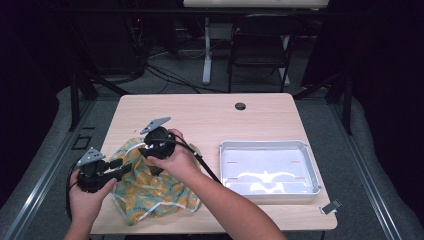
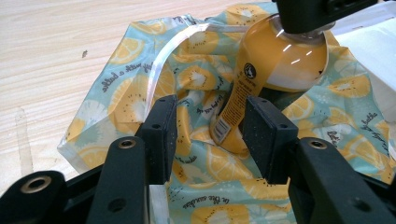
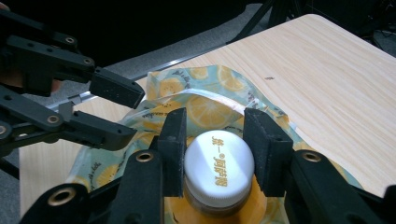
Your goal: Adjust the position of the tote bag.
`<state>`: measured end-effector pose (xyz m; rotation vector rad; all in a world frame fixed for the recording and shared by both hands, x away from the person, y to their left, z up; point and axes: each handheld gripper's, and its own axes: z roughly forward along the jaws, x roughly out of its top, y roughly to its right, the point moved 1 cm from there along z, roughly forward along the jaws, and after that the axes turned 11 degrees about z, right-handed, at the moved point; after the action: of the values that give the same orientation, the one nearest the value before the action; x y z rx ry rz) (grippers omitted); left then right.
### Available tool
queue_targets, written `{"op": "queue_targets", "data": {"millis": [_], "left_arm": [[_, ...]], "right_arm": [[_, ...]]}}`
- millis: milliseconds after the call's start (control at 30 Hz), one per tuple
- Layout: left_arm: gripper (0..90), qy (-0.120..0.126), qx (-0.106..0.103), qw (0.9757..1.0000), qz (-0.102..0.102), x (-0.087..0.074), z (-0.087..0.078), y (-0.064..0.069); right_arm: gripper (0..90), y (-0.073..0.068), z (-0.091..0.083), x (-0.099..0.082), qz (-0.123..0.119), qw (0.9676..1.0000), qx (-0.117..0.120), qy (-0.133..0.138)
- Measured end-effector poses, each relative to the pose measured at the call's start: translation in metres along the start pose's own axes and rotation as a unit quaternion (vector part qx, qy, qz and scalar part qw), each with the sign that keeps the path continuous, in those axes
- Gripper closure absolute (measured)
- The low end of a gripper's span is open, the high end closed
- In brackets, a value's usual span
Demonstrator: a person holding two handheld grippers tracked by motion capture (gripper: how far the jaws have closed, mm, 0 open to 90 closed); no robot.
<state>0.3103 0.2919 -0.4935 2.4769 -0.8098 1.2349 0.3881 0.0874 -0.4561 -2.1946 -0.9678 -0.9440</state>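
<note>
1. High view: my left gripper (image 1: pixel 116 167) and right gripper (image 1: pixel 150 150) sit over the lemon-print bag (image 1: pixel 150 192).
2. Left gripper view: my jaws stand wide, gripping nothing, the orange bottle (image 2: pixel 275 70) just beyond them.
3. Right gripper view: my jaws clamp the bottle's white cap (image 3: pixel 218 164) between them.

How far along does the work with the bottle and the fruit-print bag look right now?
Done: the right tongs grip the bottle by its white cap. In hand: the bottle leans on the bag; the left tongs hang open by the cloth. Left: the tray holds nothing yet.
</note>
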Motion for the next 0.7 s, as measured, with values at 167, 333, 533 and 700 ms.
{"op": "queue_targets", "data": {"millis": [167, 333, 533, 700], "left_arm": [[54.9, 0.000, 0.000, 1.0000, -0.001, 0.0000, 0.0005, 0.0002], [55.0, 0.002, 0.001, 1.0000, -0.002, 0.0000, -0.0004, -0.0008], [54.9, 0.002, 0.001, 1.0000, -0.003, -0.0005, -0.0007, -0.0019], [55.0, 0.003, 0.002, 1.0000, -0.003, -0.0001, -0.0005, -0.0023]], "right_arm": [[57.7, 0.0022, -0.0050, -0.0015, 0.005, 1.0000, 0.002, 0.002], [54.8, 0.0035, -0.0034, -0.0052, 0.012, 0.9999, 0.003, -0.006], [58.4, 0.0046, -0.0029, -0.0078, 0.012, 0.9999, -0.001, -0.004], [58.7, 0.0027, -0.0031, -0.0077, 0.010, 0.9999, -0.006, -0.003]]}}
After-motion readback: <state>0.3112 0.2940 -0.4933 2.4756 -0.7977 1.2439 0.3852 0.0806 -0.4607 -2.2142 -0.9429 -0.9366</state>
